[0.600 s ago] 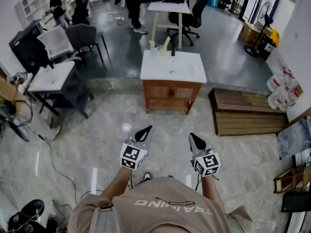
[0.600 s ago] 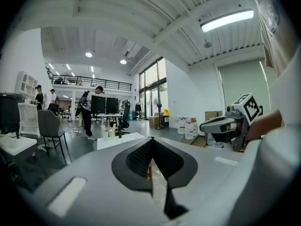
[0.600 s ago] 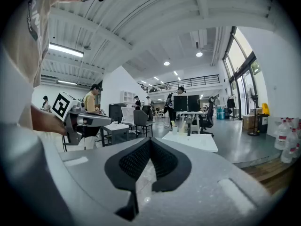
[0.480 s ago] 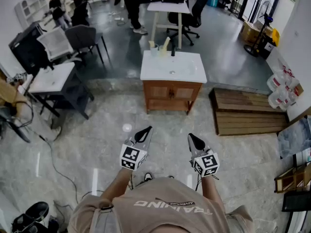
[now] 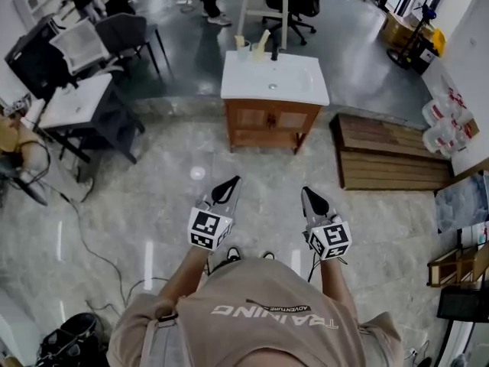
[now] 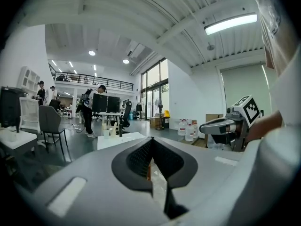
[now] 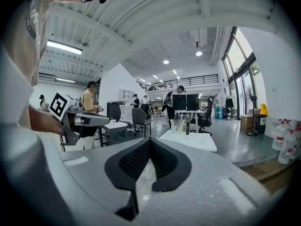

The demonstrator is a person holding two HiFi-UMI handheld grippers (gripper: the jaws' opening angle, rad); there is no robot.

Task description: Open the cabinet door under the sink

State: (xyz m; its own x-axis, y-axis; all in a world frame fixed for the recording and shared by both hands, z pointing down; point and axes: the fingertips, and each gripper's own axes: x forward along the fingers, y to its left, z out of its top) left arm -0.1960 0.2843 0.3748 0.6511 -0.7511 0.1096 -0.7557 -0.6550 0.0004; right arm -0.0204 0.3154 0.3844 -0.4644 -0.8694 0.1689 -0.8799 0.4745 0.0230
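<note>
Walking up to the cabinet door (image 5: 250, 119) under the sink (image 5: 294, 82) comes first; left gripper (image 5: 234, 201) and right gripper (image 5: 305, 191), both clenched on nothing, should open on arrival.

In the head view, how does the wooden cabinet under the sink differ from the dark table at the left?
The sink cabinet is brown wood with closed doors; the dark table has a black frame with open legs. The sink cabinet stands mid-view; the dark table stands far left. Both carry white tops.
</note>
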